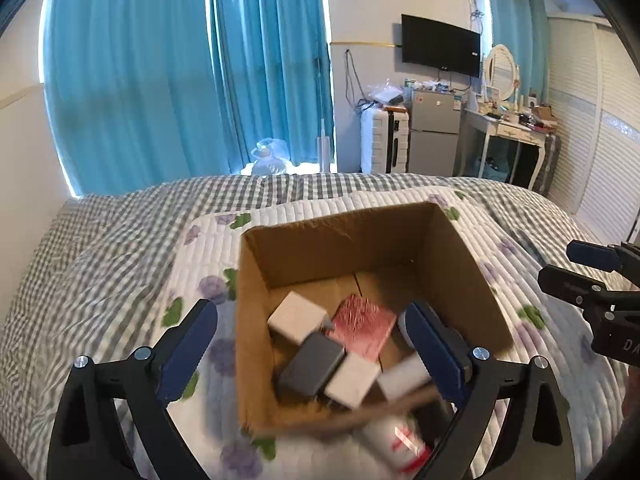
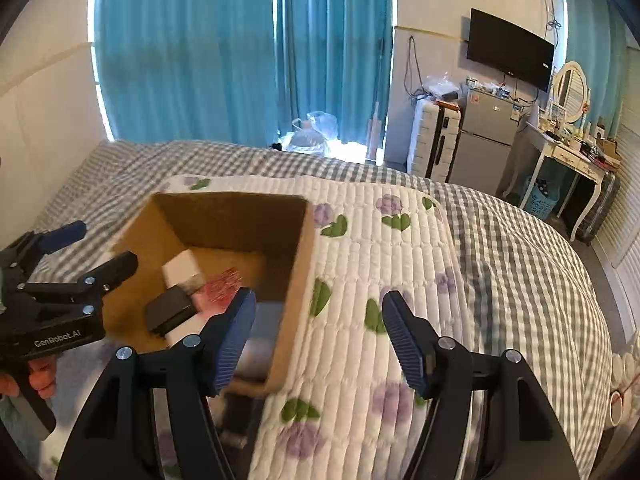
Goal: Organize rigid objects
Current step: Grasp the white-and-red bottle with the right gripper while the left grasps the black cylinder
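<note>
Cardboard box [image 1: 360, 248] walls fill the centre of the left wrist view, open at the top, resting on a quilted floral blanket [image 1: 400, 196] over a checked bedspread [image 1: 100, 240]. Small rigid objects are seen piled on its floor in the lower centre of the frame: a white block [image 1: 298, 314], a pink patterned box [image 1: 362, 326], a dark grey case [image 1: 312, 364] and a second white block [image 1: 352, 380]. A white container with red markings [image 1: 400, 436] is seen below the near wall, blurred, so whether it is inside or outside cannot be told.

The left gripper [image 1: 312, 352] is held with its jaws spread wide, the near left corner of the box between them; nothing is gripped. The right gripper [image 2: 320, 336] is likewise spread apart and empty, its left finger over the box's near right corner, its right finger over the blanket.

The small boxes are judged light and stiff, with flat smooth faces that could slip; a hold across two opposite flat sides would be firmest. The cardboard is judged light but flexible at its rim, best pinched on a wall near a corner. The blanket is soft and ribbed, so anything set on it could tilt.

The fingers [image 2: 236, 336] are faced with ridged blue pads on black frames.
</note>
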A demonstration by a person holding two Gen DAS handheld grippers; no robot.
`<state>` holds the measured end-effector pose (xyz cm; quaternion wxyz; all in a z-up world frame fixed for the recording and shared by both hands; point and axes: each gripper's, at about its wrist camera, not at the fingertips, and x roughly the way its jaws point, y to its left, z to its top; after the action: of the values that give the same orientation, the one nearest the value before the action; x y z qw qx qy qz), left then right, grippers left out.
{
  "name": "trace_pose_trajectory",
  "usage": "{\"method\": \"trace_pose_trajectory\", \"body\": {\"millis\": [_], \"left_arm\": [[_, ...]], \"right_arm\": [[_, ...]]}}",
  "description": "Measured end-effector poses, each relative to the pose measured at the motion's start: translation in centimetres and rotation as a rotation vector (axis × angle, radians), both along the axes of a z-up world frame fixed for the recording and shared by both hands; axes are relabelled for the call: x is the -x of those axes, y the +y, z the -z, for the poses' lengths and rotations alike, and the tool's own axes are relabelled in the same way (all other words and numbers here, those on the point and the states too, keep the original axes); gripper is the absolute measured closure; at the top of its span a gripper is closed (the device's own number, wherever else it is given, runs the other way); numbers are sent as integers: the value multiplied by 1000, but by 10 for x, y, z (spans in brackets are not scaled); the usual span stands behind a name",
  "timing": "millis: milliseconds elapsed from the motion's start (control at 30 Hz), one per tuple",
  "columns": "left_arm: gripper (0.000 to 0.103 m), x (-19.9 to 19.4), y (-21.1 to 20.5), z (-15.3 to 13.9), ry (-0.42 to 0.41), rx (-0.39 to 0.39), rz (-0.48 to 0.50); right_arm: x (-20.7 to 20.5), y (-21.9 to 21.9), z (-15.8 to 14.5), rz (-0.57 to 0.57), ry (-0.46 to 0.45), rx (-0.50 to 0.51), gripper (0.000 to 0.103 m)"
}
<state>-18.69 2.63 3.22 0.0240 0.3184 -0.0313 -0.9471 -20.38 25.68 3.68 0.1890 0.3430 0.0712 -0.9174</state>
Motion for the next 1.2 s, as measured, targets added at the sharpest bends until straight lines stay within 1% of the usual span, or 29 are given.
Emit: {"method": "trace_pose_trajectory", "body": {"millis": [33,100,167,267,300,400,500,567,633,700,800,867,900,967,1000,1033,1100,1200], "left_arm": [[1,-12,-2,-2,5,11,-5],[1,-36,-7,-3,13,35,-24],[1,-55,-13,-1,18,40,-51],[1,-71,-27,10,5,3,-102],[1,-76,-32,17,-2,-11,-125],[1,-84,-46,41,-23,-35,-188],[1,-86,-55,67,-61,-27,-216],[1,-86,-60,77,-82,-21,-235],[1,-86,-66,82,-91,-34,-257],[1,-85,-69,84,-93,-54,-272],[1,-86,-71,85,-88,-59,-277],[1,-87,-71,87,-90,-58,-279],[1,-86,-71,87,-92,-57,-281],[1,-85,-70,90,-102,-52,-283],[1,-84,-70,91,-105,-46,-285],[1,-85,-69,92,-108,-36,-291],[1,-86,-67,90,-105,-24,-297],[1,-91,-60,82,-104,-21,-294]], "right_arm": [[-11,0,-2,-13,2,9,38],[-35,-1,-2,-39,0,19,37],[-51,-8,5,-53,-13,20,37],[-69,-22,27,-97,-64,50,37],[-72,-32,41,-123,-104,51,37],[-74,-54,69,-185,-162,38,38],[-73,-79,97,-233,-184,-18,38],[-69,-89,111,-254,-205,-35,38],[-63,-99,126,-255,-212,-65,40],[-58,-108,142,-257,-226,-98,48],[-50,-114,156,-233,-240,-123,48],[-43,-115,165,-224,-273,-127,48],[-40,-115,171,-215,-283,-140,51],[-43,-117,176,-228,-262,-150,55],[-45,-118,176,-225,-246,-168,65],[-47,-116,174,-222,-242,-167,67],[-53,-111,167,-225,-242,-144,67],[-69,-98,153,-221,-214,-148,67]]}}
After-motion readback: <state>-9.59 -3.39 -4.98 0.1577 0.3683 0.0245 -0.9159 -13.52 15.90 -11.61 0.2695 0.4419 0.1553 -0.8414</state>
